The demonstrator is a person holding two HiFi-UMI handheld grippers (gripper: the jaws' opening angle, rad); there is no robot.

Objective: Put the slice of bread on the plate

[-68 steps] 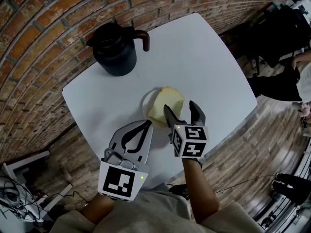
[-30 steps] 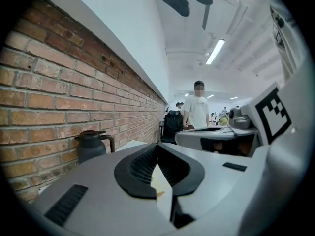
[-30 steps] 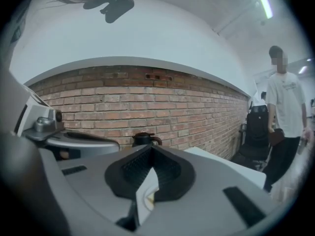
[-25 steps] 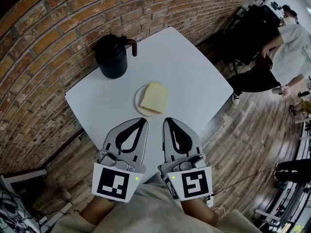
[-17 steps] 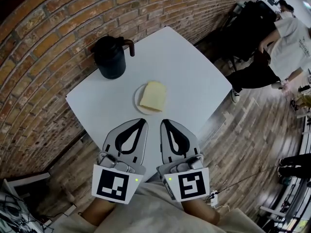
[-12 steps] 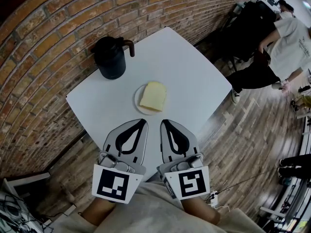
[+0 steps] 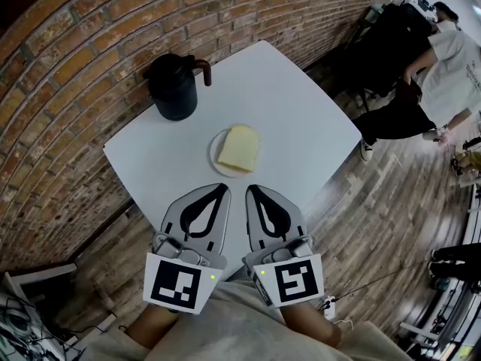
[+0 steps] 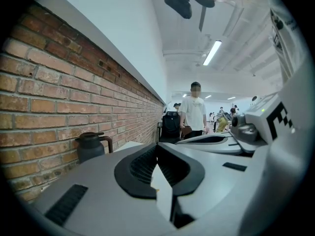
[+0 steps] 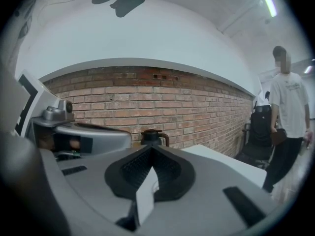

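A pale yellow slice of bread (image 7: 240, 147) lies on a small white plate (image 7: 216, 149) near the middle of the white table (image 7: 301, 119). My left gripper (image 7: 220, 188) and right gripper (image 7: 251, 189) hover side by side over the table's near edge, short of the plate. Both are shut with nothing between their jaws. In the left gripper view the left gripper (image 8: 156, 145) has its tips together, as does the right gripper (image 9: 150, 148) in the right gripper view.
A dark jug (image 7: 174, 87) with a brown handle stands at the table's far left corner, close to the brick wall (image 7: 90, 28). A person in a white shirt (image 7: 451, 59) stands by dark chairs at the right, on the wooden floor (image 7: 391, 201).
Earlier the right gripper stood open at the bread on the plate. It has since pulled back beside the left gripper and shut. Over the last second both grippers have kept still.
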